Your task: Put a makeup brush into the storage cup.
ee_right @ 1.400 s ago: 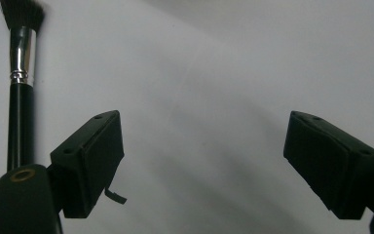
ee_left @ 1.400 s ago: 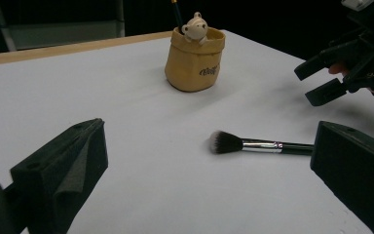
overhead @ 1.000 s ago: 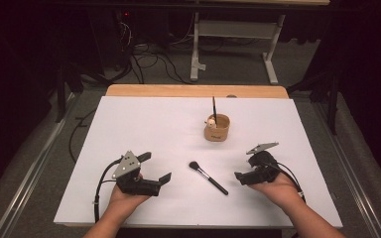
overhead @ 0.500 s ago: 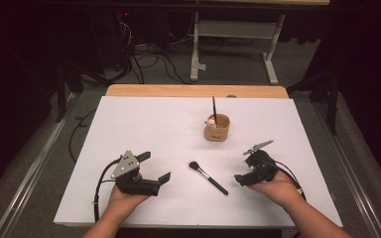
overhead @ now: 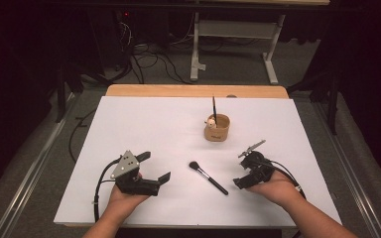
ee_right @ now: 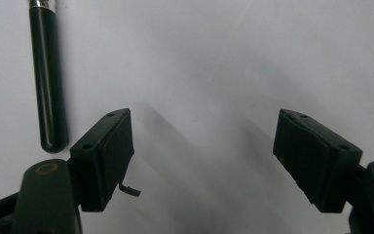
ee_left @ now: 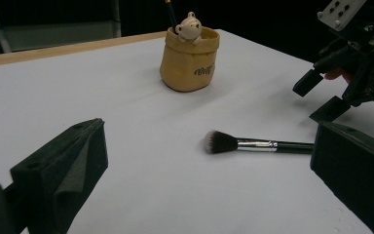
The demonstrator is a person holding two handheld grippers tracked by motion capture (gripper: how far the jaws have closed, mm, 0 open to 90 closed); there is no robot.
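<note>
A black-handled makeup brush (overhead: 208, 177) lies flat on the white table top (overhead: 144, 124), bristles toward the left. My left gripper (overhead: 156, 166) rests left of the makeup brush (ee_left: 253, 145), open, nothing between its jaws. My right gripper (overhead: 239, 170) sits just right of the handle's end (ee_right: 48, 83). It is open and its jaws have just been closing, with bare table between them. A tan fabric pot (overhead: 217, 131) with a small bear figure stands behind the brush and holds another dark brush upright. The right gripper (ee_left: 321, 95) also shows in the left gripper view.
The table's wooden far edge (overhead: 193, 90) borders a dark floor with cables and a metal stand (overhead: 233, 34). White surface lies open around the pot (ee_left: 190, 58) and to both sides.
My right gripper has edged a little left toward the brush handle and tipped downward. The left gripper and the brush have stayed put.
</note>
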